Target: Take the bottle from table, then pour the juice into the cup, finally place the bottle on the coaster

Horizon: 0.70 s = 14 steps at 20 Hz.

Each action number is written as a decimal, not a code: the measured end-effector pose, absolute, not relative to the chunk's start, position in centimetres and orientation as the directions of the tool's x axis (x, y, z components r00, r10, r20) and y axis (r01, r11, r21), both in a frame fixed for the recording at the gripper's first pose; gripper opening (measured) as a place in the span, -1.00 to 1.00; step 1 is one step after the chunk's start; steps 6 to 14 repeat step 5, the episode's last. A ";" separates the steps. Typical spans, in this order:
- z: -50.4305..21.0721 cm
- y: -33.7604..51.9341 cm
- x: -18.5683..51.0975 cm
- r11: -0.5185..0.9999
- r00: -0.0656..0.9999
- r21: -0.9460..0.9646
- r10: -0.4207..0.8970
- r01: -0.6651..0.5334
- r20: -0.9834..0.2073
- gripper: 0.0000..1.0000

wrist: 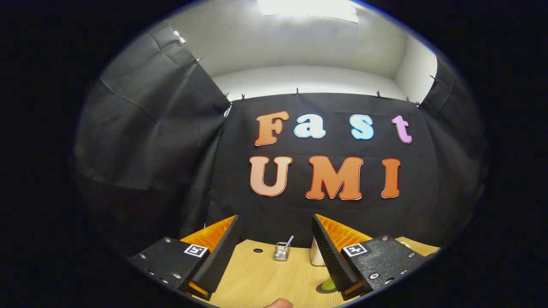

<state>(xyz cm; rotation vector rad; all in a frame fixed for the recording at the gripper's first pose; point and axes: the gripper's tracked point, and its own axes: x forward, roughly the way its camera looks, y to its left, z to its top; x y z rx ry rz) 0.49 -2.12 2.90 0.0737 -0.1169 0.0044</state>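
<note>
My gripper (275,219) is open and held high over a light wooden table (257,278), with nothing between its fingers. Beyond the fingers, near the table's back edge, stands a small clear glass (281,251) with a thin stick leaning in it. Just right of the glass, a white object (317,256) is partly hidden behind my right finger; I cannot tell what it is. Lower down, by the right finger's inner side, a green rounded object (329,284) sits on a dark round patch (320,289) that looks like a coaster. Most of it is hidden.
A small dark hole (257,250) lies in the tabletop left of the glass. A fingertip (278,303) of a person pokes in at the near edge of the table. Black cloth walls close the booth behind and to the left.
</note>
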 end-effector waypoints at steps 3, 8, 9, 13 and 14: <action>3.7 -2.8 0.4 0.998 0.991 0.056 0.015 -0.022 0.132 0.97; 4.1 -3.1 0.2 0.997 0.990 0.068 0.034 -0.044 0.139 0.97; 4.1 -3.1 0.2 0.997 0.990 0.068 0.034 -0.044 0.139 0.97; 4.1 -3.1 0.2 0.997 0.990 0.068 0.034 -0.044 0.139 0.97; 4.1 -3.1 0.2 0.997 0.990 0.068 0.034 -0.044 0.139 0.97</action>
